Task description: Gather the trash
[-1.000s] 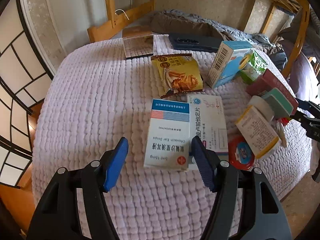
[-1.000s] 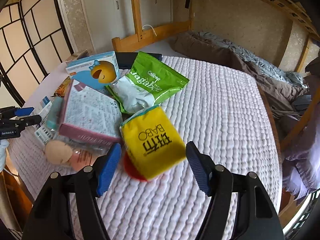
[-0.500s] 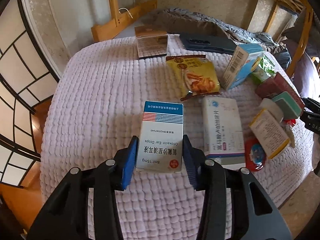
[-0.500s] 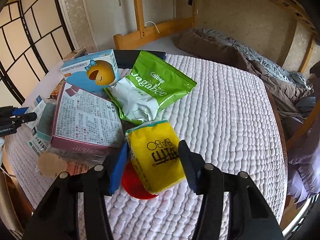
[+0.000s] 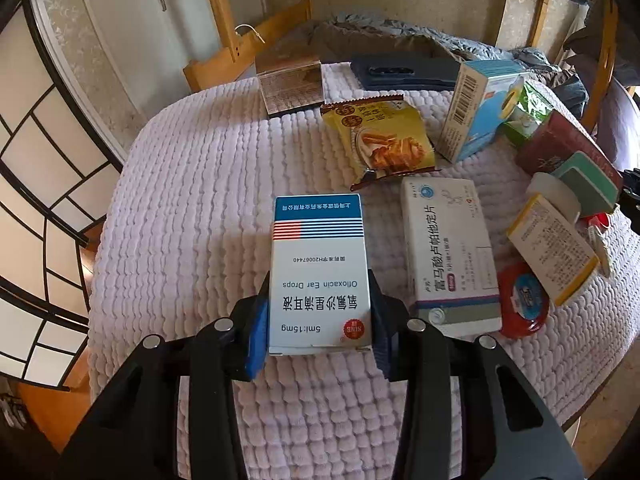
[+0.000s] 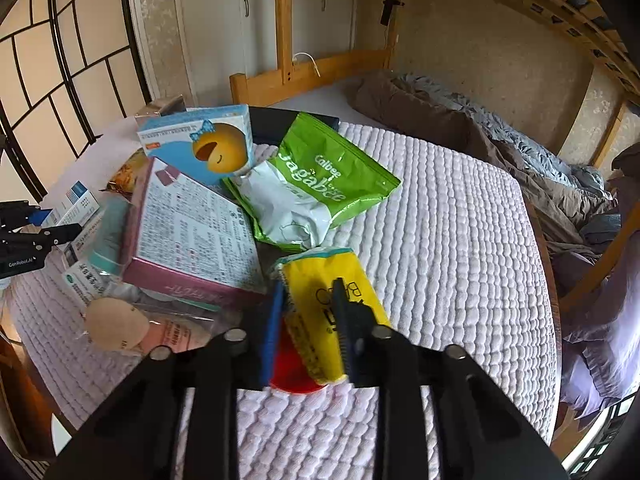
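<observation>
My left gripper (image 5: 319,312) has its blue pads on both sides of a white and blue ear drops box (image 5: 319,248), and its jaws are closing on it. The box lies lengthwise on the pale quilted bed cover (image 5: 192,200). In the right wrist view, my right gripper (image 6: 308,320) is shut on a yellow tissue pack (image 6: 316,276), squeezing it narrow. That pack rests partly on a red round lid (image 6: 292,372). The left gripper's black frame (image 6: 28,232) shows at the far left of the right wrist view.
Other litter lies on the cover: a white medicine box (image 5: 448,252), a yellow snack packet (image 5: 384,140), a blue carton (image 5: 480,108), a green Jagabee bag (image 6: 316,184) and a pink box (image 6: 192,232). A wooden bed frame (image 6: 312,68) stands behind.
Both grippers went from wide apart to closed. The left one slid over the ear drops box and gripped it; the right one closed on the yellow pack and crumpled it.
</observation>
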`<action>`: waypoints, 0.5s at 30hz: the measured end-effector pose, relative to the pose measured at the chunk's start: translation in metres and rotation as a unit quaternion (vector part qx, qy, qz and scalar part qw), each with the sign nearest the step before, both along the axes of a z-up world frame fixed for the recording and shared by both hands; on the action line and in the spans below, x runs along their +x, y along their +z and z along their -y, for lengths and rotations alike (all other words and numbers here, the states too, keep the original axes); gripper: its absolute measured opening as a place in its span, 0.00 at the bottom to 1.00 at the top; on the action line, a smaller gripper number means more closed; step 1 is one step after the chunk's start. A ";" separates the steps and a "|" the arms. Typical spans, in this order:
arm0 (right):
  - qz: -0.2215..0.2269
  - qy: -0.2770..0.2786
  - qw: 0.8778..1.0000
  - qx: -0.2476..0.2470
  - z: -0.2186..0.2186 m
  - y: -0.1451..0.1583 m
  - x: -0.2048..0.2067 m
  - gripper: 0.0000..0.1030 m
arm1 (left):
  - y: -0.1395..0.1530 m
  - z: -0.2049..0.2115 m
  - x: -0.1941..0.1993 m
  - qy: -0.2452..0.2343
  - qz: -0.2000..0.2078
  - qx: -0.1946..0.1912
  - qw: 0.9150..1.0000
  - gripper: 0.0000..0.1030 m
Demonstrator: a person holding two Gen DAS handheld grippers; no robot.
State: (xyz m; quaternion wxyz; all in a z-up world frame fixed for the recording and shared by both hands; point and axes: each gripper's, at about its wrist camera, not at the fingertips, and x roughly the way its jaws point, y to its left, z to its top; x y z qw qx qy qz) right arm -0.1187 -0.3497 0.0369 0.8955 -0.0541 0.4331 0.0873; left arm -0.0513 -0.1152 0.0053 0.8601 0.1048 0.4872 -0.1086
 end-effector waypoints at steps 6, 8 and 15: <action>0.003 0.004 1.000 -0.006 -0.002 0.001 -0.005 0.43 | 0.000 -0.002 -0.006 -0.002 0.001 0.000 1.000 0.43; 0.014 -0.002 1.000 0.001 0.000 0.003 -0.007 0.61 | -0.001 -0.002 -0.005 -0.001 0.000 0.001 1.000 0.43; -0.003 0.008 1.000 -0.016 0.012 -0.005 0.007 0.67 | -0.002 -0.004 -0.005 0.003 -0.004 -0.004 1.000 0.43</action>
